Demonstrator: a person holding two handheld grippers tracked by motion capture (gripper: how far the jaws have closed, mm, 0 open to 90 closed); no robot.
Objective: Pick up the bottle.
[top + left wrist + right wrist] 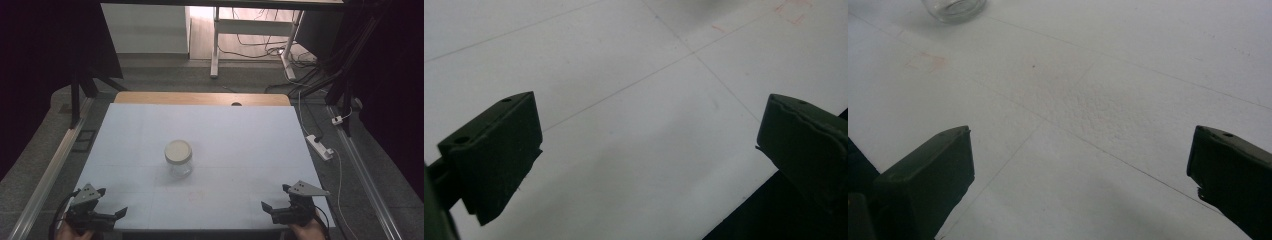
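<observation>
Jar [178,158], lid on, stands mid-table [240,130]. I hold left gripper [111,202] and right gripper [276,197] at the near corners, jaws spread (ready, I judge, to approach it).

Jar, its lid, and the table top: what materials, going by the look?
Jar: looks like clear glass, since the white surface shows through its wall, though clear plastic can't be ruled out. Lid: opaque cream, matte with no glare, probably plastic or painted metal. Table top: white matte sheet with a fine pebbled grain and thin ruled lines, likely foam board or laminate.
</observation>
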